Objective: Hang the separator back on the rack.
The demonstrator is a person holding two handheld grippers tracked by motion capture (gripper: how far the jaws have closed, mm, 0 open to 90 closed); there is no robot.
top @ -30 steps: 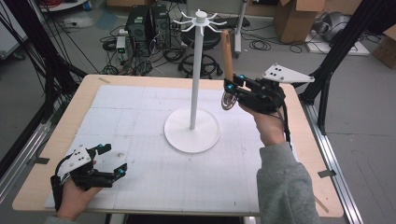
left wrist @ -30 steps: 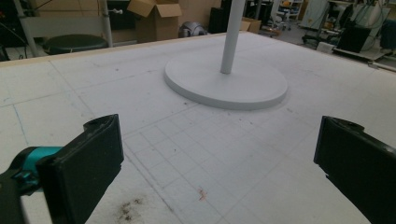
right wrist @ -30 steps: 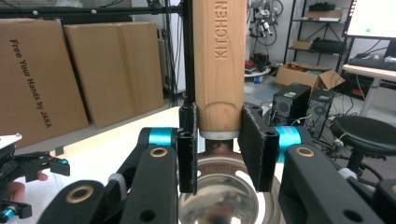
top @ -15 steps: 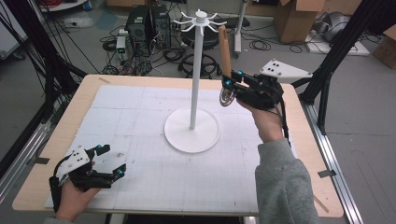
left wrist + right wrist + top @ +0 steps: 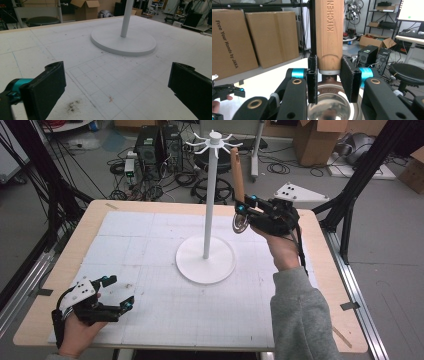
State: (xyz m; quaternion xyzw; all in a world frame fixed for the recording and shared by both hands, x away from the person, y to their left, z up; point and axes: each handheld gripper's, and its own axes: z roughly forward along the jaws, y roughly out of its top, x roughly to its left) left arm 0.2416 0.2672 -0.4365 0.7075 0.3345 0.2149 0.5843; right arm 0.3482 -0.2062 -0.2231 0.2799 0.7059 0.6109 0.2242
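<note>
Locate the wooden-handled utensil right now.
High view: the wooden-handled utensil is upright in the right gripper, above the table's right side, just right of the white stand.

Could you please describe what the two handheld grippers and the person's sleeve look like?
Both grippers are black with teal-blue joint accents. The left gripper and the right gripper each carry a pale grey three-cornered plate on top. The right gripper view shows flat black jaws, brass-coloured pivot rings and blue cylinders. A black cable trails along the grey sleeve.

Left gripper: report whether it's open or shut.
Open. The left gripper has its jaws spread wide over bare mat, nothing between them.
</note>
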